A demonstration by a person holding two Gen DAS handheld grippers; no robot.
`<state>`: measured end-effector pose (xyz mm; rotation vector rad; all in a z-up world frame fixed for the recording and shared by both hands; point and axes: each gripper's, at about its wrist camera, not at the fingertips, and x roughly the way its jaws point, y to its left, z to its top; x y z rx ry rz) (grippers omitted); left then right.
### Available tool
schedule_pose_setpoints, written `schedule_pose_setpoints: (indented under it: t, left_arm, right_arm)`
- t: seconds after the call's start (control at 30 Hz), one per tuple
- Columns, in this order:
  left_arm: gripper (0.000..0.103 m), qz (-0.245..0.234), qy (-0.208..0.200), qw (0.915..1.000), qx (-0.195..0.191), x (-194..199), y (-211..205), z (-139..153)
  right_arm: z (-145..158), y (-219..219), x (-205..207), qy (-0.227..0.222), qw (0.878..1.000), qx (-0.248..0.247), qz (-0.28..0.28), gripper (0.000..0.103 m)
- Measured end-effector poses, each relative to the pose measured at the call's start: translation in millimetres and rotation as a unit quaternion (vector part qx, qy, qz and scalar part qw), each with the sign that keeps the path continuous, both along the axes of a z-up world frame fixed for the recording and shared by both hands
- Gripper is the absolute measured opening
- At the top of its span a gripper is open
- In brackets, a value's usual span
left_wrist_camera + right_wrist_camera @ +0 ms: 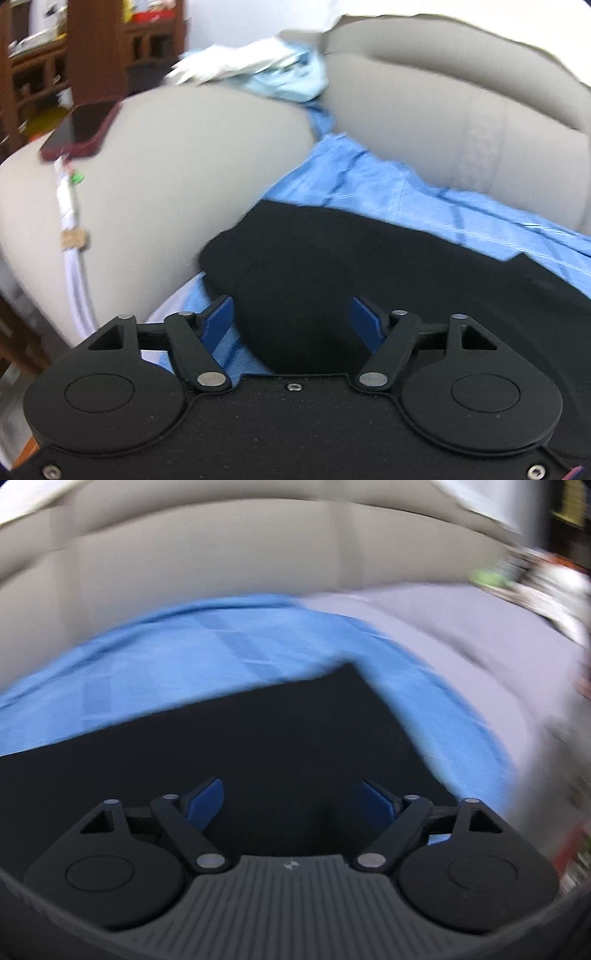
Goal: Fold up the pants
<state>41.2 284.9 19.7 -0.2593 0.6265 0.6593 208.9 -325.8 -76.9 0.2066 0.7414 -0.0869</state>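
Both the left claw (291, 314) and the right claw (293, 797) stand wide open and empty, with the black pants (369, 266) lying directly ahead beneath their fingers.

pants (369, 266) on sheet (369, 184), sofa (184, 155) behind

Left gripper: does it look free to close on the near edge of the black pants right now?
Probably yes. The left gripper is open with the black pants already lying between its fingers on the blue sheet, and nothing else sits in the gap.
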Motion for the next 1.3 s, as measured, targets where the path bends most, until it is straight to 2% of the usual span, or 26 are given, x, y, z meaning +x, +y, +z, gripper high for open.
schedule_pose_setpoints:
  t: [0.07, 0.13, 0.2, 0.3, 0.47, 0.57, 0.6, 0.7, 0.87, 0.9, 0.93, 1.0, 1.07, 1.13, 1.17, 1.2, 1.27, 1.3]
  left_arm:
    - [0.071, -0.023, 0.008, 0.9997, 0.006, 7, -9, -3]
    - [0.071, -0.027, 0.023, 0.9992, 0.017, 14, -14, -13]
    - [0.071, -0.018, 0.033, 0.9990, 0.024, 19, -14, -23]
    - [0.071, -0.010, 0.030, 0.9994, 0.010, 16, -10, -36]
    - [0.071, 0.008, 0.041, 0.9991, -0.002, 10, 6, -57]
    - [0.071, 0.019, 0.049, 0.9984, -0.020, 4, 14, -68]
    - [0.072, 0.020, 0.039, 0.9985, -0.032, 0, 18, -72]
    - [0.072, 0.020, 0.021, 0.9981, -0.055, -7, 23, -73]
    - [0.074, 0.016, 0.013, 0.9980, -0.060, -10, 23, -75]
    - [0.075, 0.025, 0.017, 0.9979, -0.057, -11, 23, -76]
    - [0.076, 0.025, 0.015, 0.9979, -0.058, -11, 24, -76]
    - [0.077, 0.023, 0.012, 0.9979, -0.059, -12, 25, -76]
    - [0.077, 0.020, 0.013, 0.9981, -0.056, -12, 24, -76]
    - [0.078, 0.019, 0.012, 0.9982, -0.055, -13, 24, -76]
    - [0.078, 0.019, 0.012, 0.9982, -0.055, -13, 24, -76]
    - [0.078, 0.018, 0.012, 0.9983, -0.054, -13, 23, -76]
    - [0.078, 0.018, 0.012, 0.9984, -0.052, -13, 22, -76]
    - [0.078, 0.018, 0.012, 0.9985, -0.051, -14, 22, -76]
  right_arm:
    - [11, 43, 13, -0.005, 0.996, 0.014, 0.087, 0.091]
    - [20, 98, 30, -0.003, 0.985, 0.014, 0.171, 0.091]
    - [28, 159, 46, -0.003, 0.968, -0.001, 0.251, 0.091]
    - [39, 243, 68, 0.004, 0.939, -0.014, 0.343, 0.091]
    - [46, 358, 90, 0.009, 0.903, -0.042, 0.427, 0.091]
    - [48, 399, 100, -0.005, 0.891, -0.053, 0.451, 0.091]
    - [47, 409, 101, -0.011, 0.888, -0.058, 0.456, 0.091]
    - [40, 431, 108, -0.019, 0.883, -0.075, 0.463, 0.091]
    - [25, 448, 121, 0.001, 0.880, -0.071, 0.470, 0.090]
    - [23, 447, 122, 0.004, 0.879, -0.066, 0.472, 0.087]
    - [22, 445, 121, 0.000, 0.878, -0.063, 0.475, 0.080]
    - [22, 444, 120, -0.010, 0.872, -0.064, 0.485, 0.076]
    - [26, 438, 123, -0.026, 0.878, -0.052, 0.475, 0.074]
    - [29, 427, 130, -0.041, 0.901, -0.033, 0.430, 0.075]
    - [29, 424, 133, -0.044, 0.908, -0.032, 0.416, 0.075]
    - [28, 422, 136, -0.042, 0.909, -0.030, 0.413, 0.078]
    - [21, 421, 140, -0.018, 0.904, -0.024, 0.425, 0.077]
    - [18, 421, 138, -0.018, 0.901, -0.026, 0.433, 0.065]
